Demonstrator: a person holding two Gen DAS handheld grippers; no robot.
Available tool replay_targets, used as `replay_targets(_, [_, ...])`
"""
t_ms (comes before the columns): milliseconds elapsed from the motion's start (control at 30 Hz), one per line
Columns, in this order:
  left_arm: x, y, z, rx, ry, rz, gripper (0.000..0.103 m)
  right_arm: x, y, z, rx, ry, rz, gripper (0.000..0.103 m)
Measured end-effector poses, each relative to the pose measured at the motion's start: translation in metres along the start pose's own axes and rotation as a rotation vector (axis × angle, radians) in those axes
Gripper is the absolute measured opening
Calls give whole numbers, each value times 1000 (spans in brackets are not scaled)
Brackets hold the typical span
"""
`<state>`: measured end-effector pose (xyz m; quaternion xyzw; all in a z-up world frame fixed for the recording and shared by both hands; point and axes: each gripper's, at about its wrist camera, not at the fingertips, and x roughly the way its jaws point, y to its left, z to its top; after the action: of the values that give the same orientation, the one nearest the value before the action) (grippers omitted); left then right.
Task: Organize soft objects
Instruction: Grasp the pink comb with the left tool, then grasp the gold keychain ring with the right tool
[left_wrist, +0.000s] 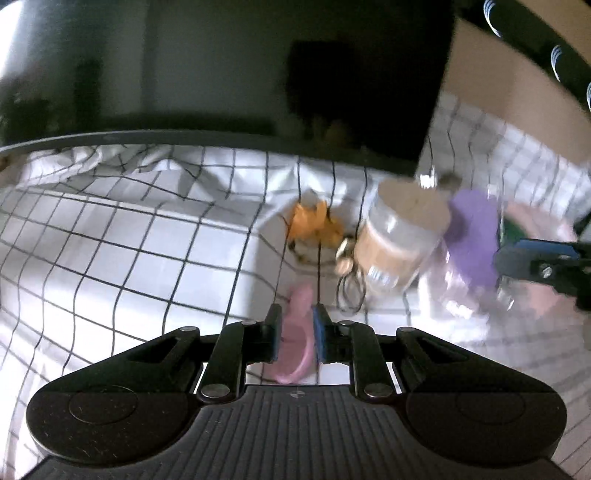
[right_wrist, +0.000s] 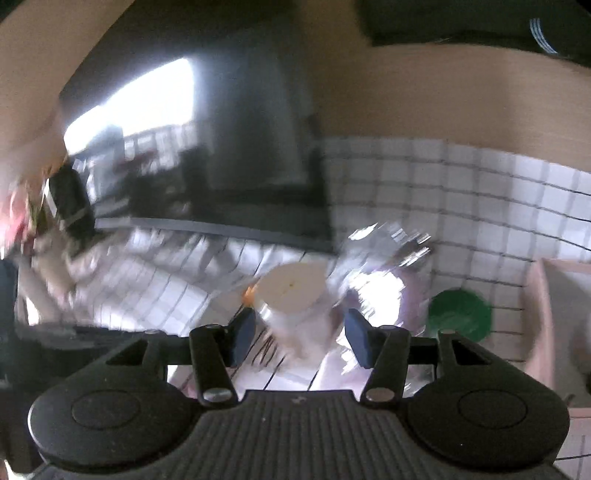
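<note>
Left gripper (left_wrist: 295, 334) clamped on soft, smooth pink curved piece (left_wrist: 295, 339), long axis pointing forward along fingers; right gripper (right_wrist: 301, 338) apart

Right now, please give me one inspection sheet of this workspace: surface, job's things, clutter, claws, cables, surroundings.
Surface: white checked cloth, wrinkled at the far edge.
Job's things: pink soft object in the left claw; orange soft object and purple soft object lying on the cloth.
Clutter: clear jar with a pale lid lying tilted; green round object; metal keyring.
Claws: left claw shut on the pink soft object; right claw open, holding nothing.
Cables: nothing seen.
Surroundings: dark screen behind; pictures blurred.
</note>
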<state>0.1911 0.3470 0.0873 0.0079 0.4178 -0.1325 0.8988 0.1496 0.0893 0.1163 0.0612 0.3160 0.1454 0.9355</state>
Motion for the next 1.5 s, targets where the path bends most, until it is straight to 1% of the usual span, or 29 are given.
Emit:
replay_targets(67, [12, -5, -5, 18, 3, -16, 21, 13, 10, -17, -39, 47, -5, 54])
replay_targets(133, [21, -7, -9, 16, 3, -18, 22, 26, 15, -29, -43, 97, -6, 54])
replay_targets(233, [32, -13, -13, 30, -1, 33, 22, 41, 8, -43, -10, 172, 1, 54])
replay_targets(333, [43, -13, -19, 40, 22, 72, 22, 55, -3, -51, 32, 235, 8, 54])
replay_targets(400, [49, -14, -21, 51, 42, 84, 22, 60, -13, -59, 73, 272, 22, 54])
replay_targets(467, [53, -15, -24, 46, 54, 77, 26, 66, -21, -64, 112, 294, 20, 54])
replay_targets(533, [54, -16, -25, 47, 57, 63, 27, 72, -27, -69, 141, 317, 24, 54])
replay_targets(567, [55, -17, -25, 50, 56, 51, 27, 76, -29, -72, 153, 328, 28, 55])
replay_targets(600, [56, -17, -25, 49, 57, 34, 27, 75, -30, -73, 166, 311, 36, 60])
replay_targets(667, [58, -15, -24, 39, 59, 6, 27, 76, -30, -75, 185, 305, 47, 65])
replay_targets(733, [60, -14, -24, 32, 66, -4, 30, 77, -30, -75, 187, 300, 53, 67])
replay_targets(833, [62, -20, -26, 89, 52, 8, 30, 79, -28, -76, 171, 298, 67, 73])
replay_targets(900, [62, -22, -27, 106, 45, 16, 30, 80, -25, -77, 159, 296, 79, 79])
replay_targets(1000, [64, -18, -24, 63, 47, 11, 30, 81, -21, -78, 143, 292, 86, 85])
replay_targets(1167, [64, -7, -23, -30, 42, -26, 30, 80, -16, -80, 167, 274, 59, 88])
replay_targets(1200, [64, -6, -24, -36, 37, -33, 30, 80, -15, -80, 162, 278, 61, 93])
replay_targets(1267, [63, -7, -25, -11, 32, -35, 29, 81, -12, -80, 121, 302, 94, 95])
replay_targets(1333, [63, -8, -27, 3, 19, -29, 30, 81, -9, -78, 79, 317, 93, 89])
replay_targets(1367, [62, -9, -29, 0, 12, -29, 30, 80, -8, -77, 68, 314, 75, 77])
replay_targets(1400, [61, -9, -31, -3, 5, -30, 30, 78, -6, -75, 49, 299, 60, 68])
replay_targets(1433, [60, -8, -31, -9, 3, -31, 29, 77, -3, -73, 20, 281, 46, 64])
replay_targets(1500, [55, -5, -36, -36, 1, -38, 29, 76, 10, -66, -64, 227, -7, 51])
